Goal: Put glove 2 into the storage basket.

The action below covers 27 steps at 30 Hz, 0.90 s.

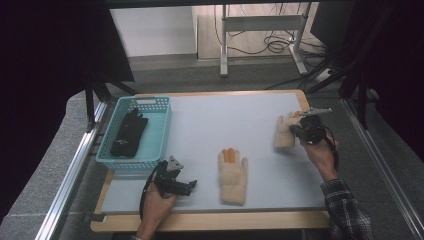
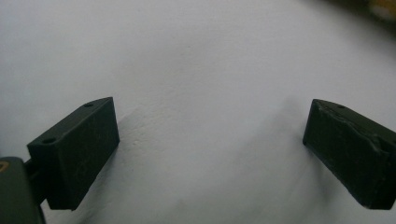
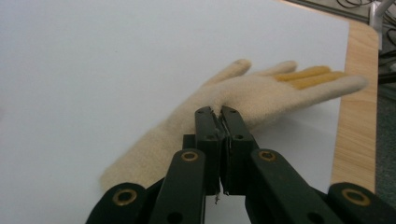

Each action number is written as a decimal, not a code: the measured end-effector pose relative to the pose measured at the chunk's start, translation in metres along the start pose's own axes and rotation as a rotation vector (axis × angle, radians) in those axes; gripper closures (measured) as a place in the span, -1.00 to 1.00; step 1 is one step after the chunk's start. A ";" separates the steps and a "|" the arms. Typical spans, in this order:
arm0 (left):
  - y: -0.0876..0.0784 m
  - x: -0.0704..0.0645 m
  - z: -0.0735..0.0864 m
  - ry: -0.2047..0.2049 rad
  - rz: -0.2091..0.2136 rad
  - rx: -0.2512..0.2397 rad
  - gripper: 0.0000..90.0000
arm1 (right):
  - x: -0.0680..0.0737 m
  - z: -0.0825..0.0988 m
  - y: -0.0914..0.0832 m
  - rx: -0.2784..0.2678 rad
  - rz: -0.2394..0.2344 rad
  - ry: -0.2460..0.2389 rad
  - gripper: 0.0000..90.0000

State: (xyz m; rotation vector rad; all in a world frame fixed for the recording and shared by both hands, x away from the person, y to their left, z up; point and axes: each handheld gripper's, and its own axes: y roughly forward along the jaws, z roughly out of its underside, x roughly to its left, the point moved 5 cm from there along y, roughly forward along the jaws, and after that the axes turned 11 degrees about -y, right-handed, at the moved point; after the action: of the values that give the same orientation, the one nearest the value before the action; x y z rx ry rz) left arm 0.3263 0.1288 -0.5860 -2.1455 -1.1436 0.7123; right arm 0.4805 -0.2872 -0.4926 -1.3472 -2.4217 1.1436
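Pale tabletop [image 1: 210,125]; right gripper [image 3: 221,111] pinches cream glove [image 3: 243,98], fingers pointing away.

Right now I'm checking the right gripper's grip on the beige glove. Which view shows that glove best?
The right gripper view: the beige glove lies large and close, the right gripper pinching its palm fabric with jaws shut. The high view shows it small at the table's right, partly covered by the gripper.

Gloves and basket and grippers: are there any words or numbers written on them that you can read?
No words, numbers or labels can be read here.
Beige glove by the right gripper: plain, only orange fingertips.
Beige glove in the middle: plain.
Black gloves in the blue basket: nothing readable.
Left gripper and right gripper: plain black jaws.
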 end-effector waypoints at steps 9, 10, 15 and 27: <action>0.000 0.000 0.000 -0.005 0.000 -0.004 -0.92 | 0.037 -0.018 0.019 -0.022 -0.061 -0.053 0.86; 0.000 0.000 0.000 -0.005 0.000 -0.004 -0.92 | 0.041 -0.021 0.021 -0.029 -0.069 -0.057 0.84; 0.000 0.000 0.000 -0.006 0.000 -0.005 -0.92 | 0.060 -0.038 0.026 -0.061 -0.096 -0.073 0.74; 0.000 -0.001 0.000 -0.006 0.000 -0.005 -0.92 | 0.078 -0.064 0.043 -0.092 -0.113 -0.128 0.08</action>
State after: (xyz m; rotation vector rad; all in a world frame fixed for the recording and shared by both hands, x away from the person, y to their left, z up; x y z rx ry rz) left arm 0.3262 0.1281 -0.5861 -2.1492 -1.1498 0.7176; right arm 0.4930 -0.1784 -0.4949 -1.1765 -2.6337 1.1359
